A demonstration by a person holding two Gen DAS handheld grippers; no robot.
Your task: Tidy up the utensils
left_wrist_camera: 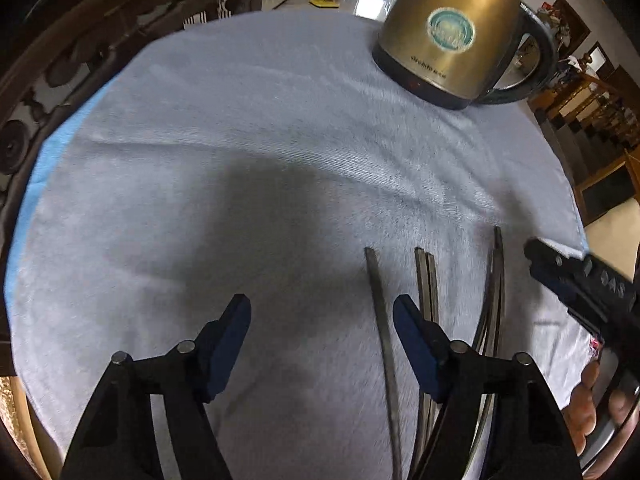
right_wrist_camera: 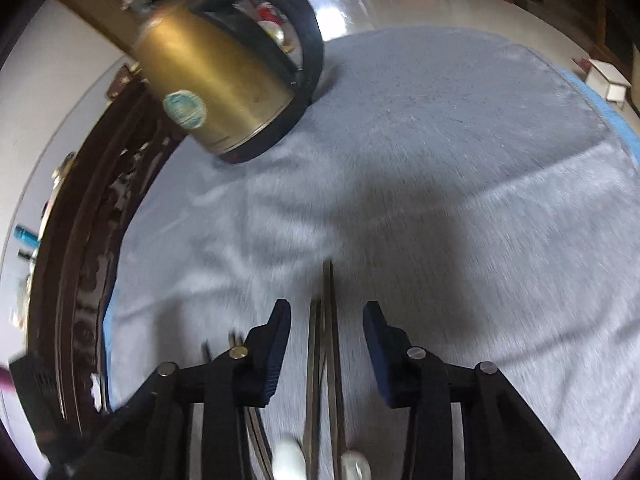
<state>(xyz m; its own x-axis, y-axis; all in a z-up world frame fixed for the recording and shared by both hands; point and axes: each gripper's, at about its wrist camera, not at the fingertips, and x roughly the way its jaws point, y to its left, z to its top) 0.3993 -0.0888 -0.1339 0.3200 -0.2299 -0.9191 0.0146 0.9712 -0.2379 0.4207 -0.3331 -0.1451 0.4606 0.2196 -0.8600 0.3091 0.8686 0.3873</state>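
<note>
Several dark metal utensil handles lie side by side on the grey cloth (left_wrist_camera: 240, 140): a single handle (left_wrist_camera: 376, 280), a pair (left_wrist_camera: 426, 280) and another pair (left_wrist_camera: 496, 272). My left gripper (left_wrist_camera: 322, 320) hangs over them with its jaws apart; the single handle shows just inside its right finger (left_wrist_camera: 412, 332), untouched. My right gripper (left_wrist_camera: 580, 284) enters at the right edge. In the right wrist view, the right gripper (right_wrist_camera: 326, 320) straddles two long handles (right_wrist_camera: 329, 320), with clear gaps to both pads. Two blurred white ends (right_wrist_camera: 288, 456) show at the bottom.
A brass-coloured electric kettle (left_wrist_camera: 452, 32) (right_wrist_camera: 216, 80) with a black handle stands at the cloth's far side. The cloth (right_wrist_camera: 460, 140) covers a round table with a dark carved wooden rim (right_wrist_camera: 80, 260). A person's hand (left_wrist_camera: 588, 400) holds the right gripper.
</note>
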